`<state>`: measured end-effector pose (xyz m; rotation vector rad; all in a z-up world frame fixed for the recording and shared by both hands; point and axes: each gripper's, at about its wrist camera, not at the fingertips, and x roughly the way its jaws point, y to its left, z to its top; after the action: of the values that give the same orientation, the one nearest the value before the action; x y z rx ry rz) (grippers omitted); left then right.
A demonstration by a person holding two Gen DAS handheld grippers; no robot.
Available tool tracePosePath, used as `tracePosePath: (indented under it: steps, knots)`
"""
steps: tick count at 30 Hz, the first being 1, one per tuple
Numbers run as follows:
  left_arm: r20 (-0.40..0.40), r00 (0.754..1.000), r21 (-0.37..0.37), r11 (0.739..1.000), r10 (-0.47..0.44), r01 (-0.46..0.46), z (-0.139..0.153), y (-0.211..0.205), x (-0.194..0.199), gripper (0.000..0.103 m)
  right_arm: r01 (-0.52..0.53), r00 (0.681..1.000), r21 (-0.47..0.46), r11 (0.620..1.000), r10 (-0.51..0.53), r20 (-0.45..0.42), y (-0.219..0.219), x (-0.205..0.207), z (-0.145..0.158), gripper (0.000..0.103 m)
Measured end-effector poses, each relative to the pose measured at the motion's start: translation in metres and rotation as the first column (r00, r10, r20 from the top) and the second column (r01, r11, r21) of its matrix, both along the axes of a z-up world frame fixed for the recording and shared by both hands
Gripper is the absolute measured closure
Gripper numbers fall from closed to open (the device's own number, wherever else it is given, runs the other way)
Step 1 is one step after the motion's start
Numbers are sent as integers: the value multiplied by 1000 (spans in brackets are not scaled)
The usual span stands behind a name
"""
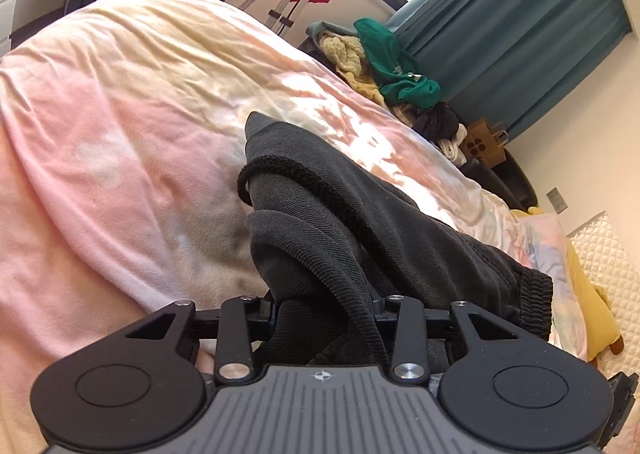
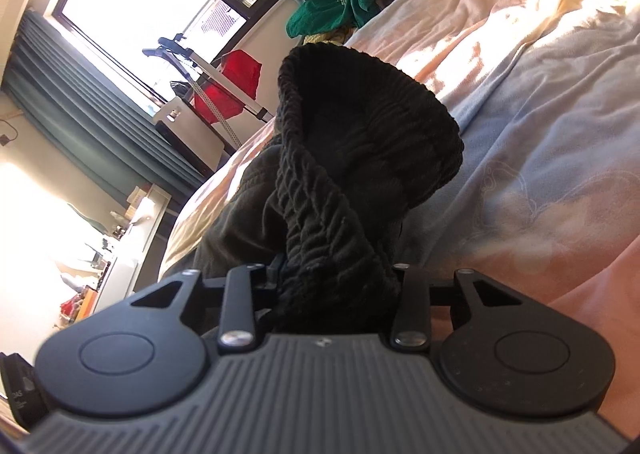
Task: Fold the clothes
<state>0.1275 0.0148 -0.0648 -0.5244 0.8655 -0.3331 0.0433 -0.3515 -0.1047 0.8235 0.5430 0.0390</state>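
Note:
A dark grey garment with a drawstring and a ribbed elastic band (image 1: 360, 238) lies bunched on a pastel pink and blue bedspread (image 1: 120, 158). In the left wrist view my left gripper (image 1: 324, 310) is shut on a fold of its cloth near the cord, and the cloth hides the fingertips. In the right wrist view my right gripper (image 2: 336, 286) is shut on the garment's ribbed elastic band (image 2: 360, 142), which rises up in a loop in front of the camera above the bedspread (image 2: 540, 174). Both sets of fingertips are buried in the fabric.
A pile of clothes with a green top (image 1: 396, 66) sits at the far side of the bed. A red garment (image 2: 232, 86) hangs on a metal drying rack by the window. Teal curtains (image 1: 520, 26) and a brown paper bag (image 1: 484, 142) stand along the wall.

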Motion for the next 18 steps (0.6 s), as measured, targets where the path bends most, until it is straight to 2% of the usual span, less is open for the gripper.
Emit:
tracePosePath:
  steps: [5,10,15,18]
  knots:
    - [53,998,9,1000,22,-23,28,-5,-22,65,-17,1000,3,1000,17,22,-5,-17,23,65]
    - [56,998,-15,1000,16,-15,65,-34,-18,65,2,999,17,1000,-2,54,-28,-31,53,66]
    - [69,996,-34,998,-49,51,101,-102,12,65,83,993,30,996,-85,87,-86,-38,89,66]
    - [82,992,-41,994,-97,101,114,-159,36,65,139,986,26,990,-141,94,-128,-34,104,66]
